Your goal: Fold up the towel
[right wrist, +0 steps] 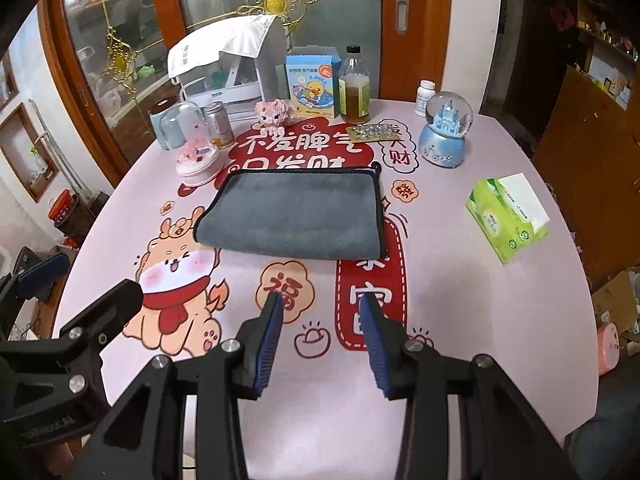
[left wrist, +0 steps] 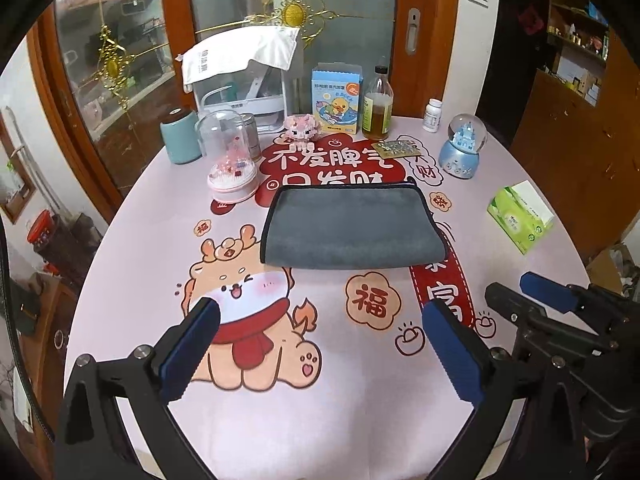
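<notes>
While both grippers hover above the near part of the surface (left wrist: 132,248), a grey towel (left wrist: 350,226) with dark edging lies folded flat at its middle, well apart from them. The left gripper (left wrist: 320,344) is spread wide and holds nothing. The right gripper (right wrist: 322,332) is parted more narrowly, also holding nothing. A green tissue box (right wrist: 506,218) sits to the towel's right.

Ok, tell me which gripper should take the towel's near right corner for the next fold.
Right, probably. The right gripper is open, and the towel has its near right corner almost straight ahead of it. The left gripper, also open, sits further left and would have to reach across.
</notes>
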The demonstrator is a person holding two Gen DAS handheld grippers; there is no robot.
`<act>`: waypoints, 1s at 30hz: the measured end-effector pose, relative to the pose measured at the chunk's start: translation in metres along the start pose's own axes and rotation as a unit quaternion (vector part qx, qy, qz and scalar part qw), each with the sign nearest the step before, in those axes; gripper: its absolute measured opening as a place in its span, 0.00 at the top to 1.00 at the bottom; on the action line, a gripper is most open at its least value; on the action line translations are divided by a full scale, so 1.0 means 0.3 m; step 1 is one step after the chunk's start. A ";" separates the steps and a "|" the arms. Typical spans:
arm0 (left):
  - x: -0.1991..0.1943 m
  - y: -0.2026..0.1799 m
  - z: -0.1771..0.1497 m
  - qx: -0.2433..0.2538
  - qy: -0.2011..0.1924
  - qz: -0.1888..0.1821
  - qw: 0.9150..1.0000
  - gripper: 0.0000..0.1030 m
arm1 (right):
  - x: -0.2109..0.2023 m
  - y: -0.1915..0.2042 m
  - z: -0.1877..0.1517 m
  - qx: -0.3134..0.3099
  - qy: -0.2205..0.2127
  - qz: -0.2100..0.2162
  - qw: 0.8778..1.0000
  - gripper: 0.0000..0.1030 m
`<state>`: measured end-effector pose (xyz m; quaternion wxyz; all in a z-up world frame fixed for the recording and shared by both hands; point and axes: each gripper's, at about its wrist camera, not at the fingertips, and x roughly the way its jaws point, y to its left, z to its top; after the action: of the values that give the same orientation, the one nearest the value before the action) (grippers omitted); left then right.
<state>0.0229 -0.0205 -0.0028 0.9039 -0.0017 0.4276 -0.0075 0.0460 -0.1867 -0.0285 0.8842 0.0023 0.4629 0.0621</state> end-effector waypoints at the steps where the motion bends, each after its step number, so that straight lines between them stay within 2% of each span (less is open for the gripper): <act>1: -0.011 0.001 -0.005 -0.003 0.000 0.002 1.000 0.02 | -0.007 0.001 -0.006 0.001 0.000 0.004 1.000 0.61; 15: -0.120 0.019 -0.062 -0.014 -0.011 0.002 1.000 0.02 | -0.091 0.046 -0.072 -0.003 -0.013 0.017 1.000 0.56; 26: -0.105 0.039 -0.076 -0.007 0.010 0.001 1.000 0.02 | -0.123 0.067 -0.078 0.003 -0.021 -0.011 1.000 0.56; 30: -0.107 0.049 -0.069 -0.006 0.008 0.011 1.000 0.02 | -0.131 0.079 -0.075 0.008 -0.023 -0.017 1.000 0.56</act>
<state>-0.0132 -0.0053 0.0089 0.9004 -0.0025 0.4351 0.0049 0.0030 -0.1688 -0.0078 0.8956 0.0031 0.4428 0.0433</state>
